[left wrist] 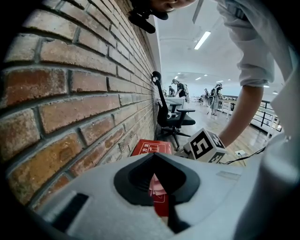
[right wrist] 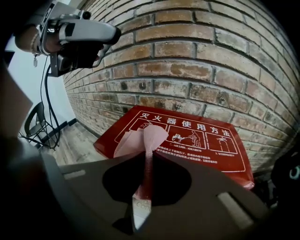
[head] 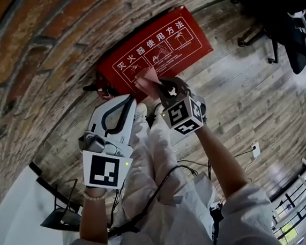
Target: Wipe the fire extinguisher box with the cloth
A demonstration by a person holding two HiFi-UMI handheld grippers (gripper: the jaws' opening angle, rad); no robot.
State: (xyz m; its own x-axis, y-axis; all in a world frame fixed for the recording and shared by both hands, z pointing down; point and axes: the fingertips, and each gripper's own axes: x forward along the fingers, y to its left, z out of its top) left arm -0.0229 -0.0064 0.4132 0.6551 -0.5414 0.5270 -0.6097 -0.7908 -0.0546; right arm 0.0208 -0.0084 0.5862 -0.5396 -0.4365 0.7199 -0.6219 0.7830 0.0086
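Note:
The red fire extinguisher box (head: 154,52) with white printed instructions stands on the wooden floor against the brick wall; in the right gripper view the box (right wrist: 201,138) fills the centre. My right gripper (head: 157,86) is shut on a pink cloth (head: 146,81), holding it over the box's front face near its left end. The cloth (right wrist: 143,138) fans out past the right gripper (right wrist: 145,187). My left gripper (head: 131,101) hangs beside it to the left, a little short of the box, jaws together with nothing in them. Through the left gripper (left wrist: 161,206) I see the box (left wrist: 150,147).
The brick wall (head: 41,76) runs behind the box. A black office chair (head: 289,30) stands to the right. Cables and a floor socket (head: 255,150) lie near my legs. A black stand (head: 60,217) is at lower left. Distant people (left wrist: 213,98) stand in the hall.

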